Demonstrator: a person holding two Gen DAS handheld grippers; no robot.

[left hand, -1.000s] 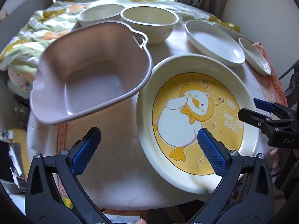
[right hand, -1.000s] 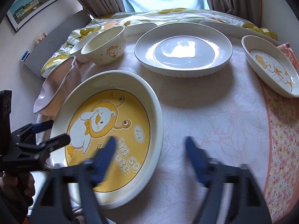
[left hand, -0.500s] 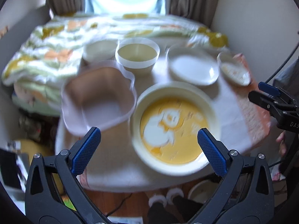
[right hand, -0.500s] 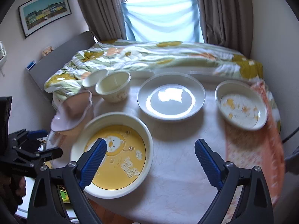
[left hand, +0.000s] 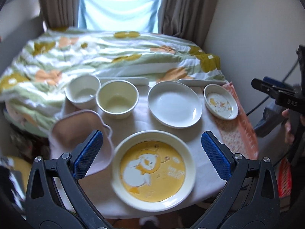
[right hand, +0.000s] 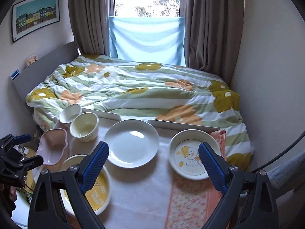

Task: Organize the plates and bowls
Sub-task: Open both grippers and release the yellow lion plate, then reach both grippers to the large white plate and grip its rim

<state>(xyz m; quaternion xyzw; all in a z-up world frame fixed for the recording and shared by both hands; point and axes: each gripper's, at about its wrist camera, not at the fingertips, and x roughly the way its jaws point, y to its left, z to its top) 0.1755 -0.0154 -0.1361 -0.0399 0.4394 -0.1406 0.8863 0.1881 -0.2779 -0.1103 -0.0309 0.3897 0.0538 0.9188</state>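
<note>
Yellow marked the big duck plate [left hand: 154, 168], which lay low in the left wrist view, directly ahead between the spread fingers of the left gripper [left hand: 152, 151]; that gripper held nothing. The right gripper [right hand: 153, 165] also stood wide apart and empty, facing the white plate [right hand: 131, 143] at mid-frame and the small duck dish [right hand: 190, 156] right of it. Judging by this, the left gripper was nearer the yellow plate on the surface [left hand: 202, 131].

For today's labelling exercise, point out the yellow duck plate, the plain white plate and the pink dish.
yellow duck plate [left hand: 152, 168], left wrist view, on the duck picture.
plain white plate [right hand: 131, 143], right wrist view, on its flat middle.
pink dish [right hand: 54, 147], right wrist view, on its inner floor.
</note>
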